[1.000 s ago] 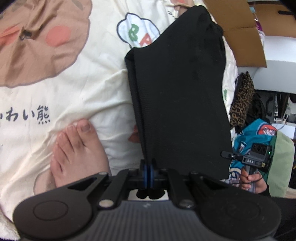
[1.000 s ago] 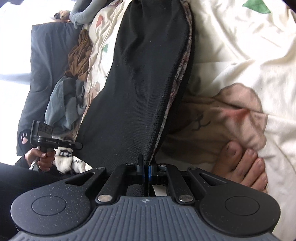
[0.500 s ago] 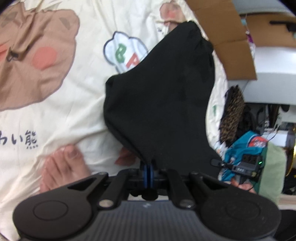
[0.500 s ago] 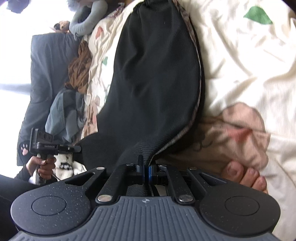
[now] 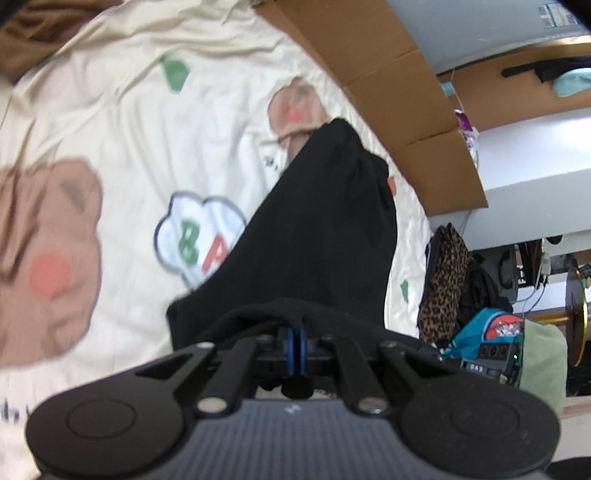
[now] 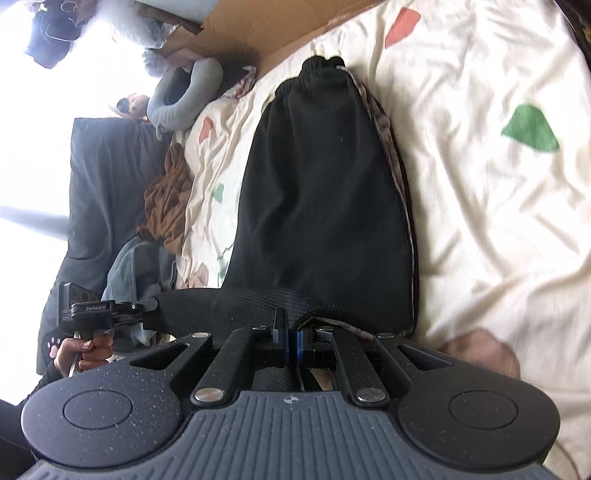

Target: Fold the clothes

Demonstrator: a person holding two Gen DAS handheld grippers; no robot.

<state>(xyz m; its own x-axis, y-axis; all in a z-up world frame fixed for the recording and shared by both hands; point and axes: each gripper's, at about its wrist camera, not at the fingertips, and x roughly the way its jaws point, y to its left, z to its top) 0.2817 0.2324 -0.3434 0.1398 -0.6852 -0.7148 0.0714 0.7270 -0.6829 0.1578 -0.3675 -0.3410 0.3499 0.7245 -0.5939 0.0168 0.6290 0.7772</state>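
From my left camera I read green "B" and red "A" in a white cloud patch (image 5: 199,240) on the cream bedsheet (image 5: 129,129) at centre left, and "DAS" on the other gripper (image 5: 476,367) at lower right; everything else is too blurred.

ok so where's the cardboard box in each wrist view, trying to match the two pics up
Left wrist view: the cardboard box runs diagonally from top centre to the right, just beyond the far end of the black garment.
Right wrist view: the cardboard box lies along the top edge, left of centre, above the garment's gathered end.
Shared landmark: the cream printed bedsheet under the garment.
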